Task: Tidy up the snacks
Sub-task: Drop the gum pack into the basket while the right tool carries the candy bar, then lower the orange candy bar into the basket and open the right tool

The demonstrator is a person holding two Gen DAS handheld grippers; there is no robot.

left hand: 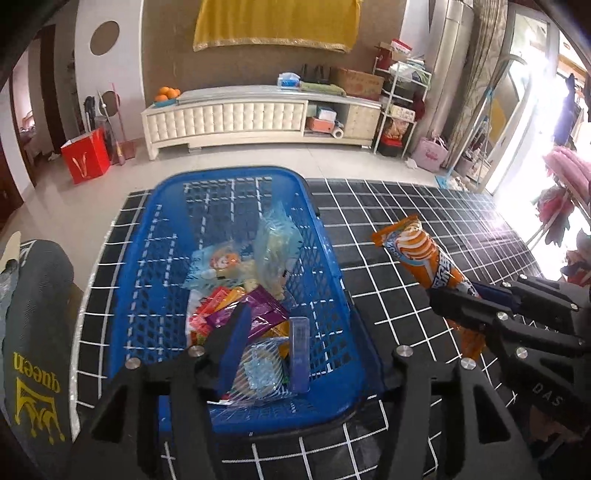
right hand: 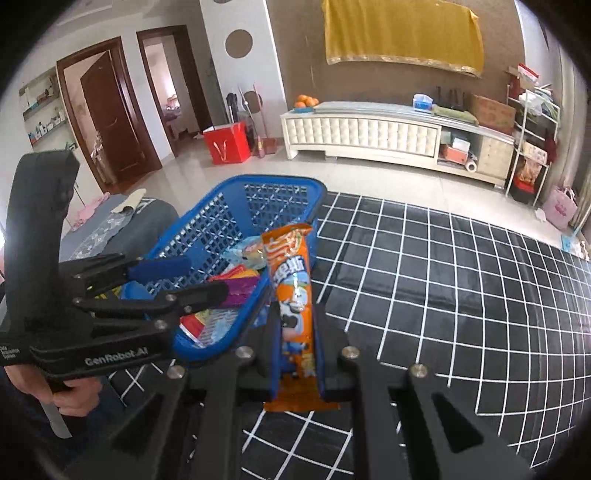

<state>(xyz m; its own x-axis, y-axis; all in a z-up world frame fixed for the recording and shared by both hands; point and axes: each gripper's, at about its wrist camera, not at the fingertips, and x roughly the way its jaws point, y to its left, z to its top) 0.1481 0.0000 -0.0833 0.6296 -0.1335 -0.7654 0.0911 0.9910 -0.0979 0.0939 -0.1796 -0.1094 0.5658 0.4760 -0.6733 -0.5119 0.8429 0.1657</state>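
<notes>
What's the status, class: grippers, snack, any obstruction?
Right gripper shut on orange snack pack, held beside blue basket. Left gripper open over basket, empty. Nothing blocking the path in.

red gift bag point(left hand: 85, 156), oranges point(right hand: 306, 100), yellow cloth point(right hand: 402, 33)
</notes>
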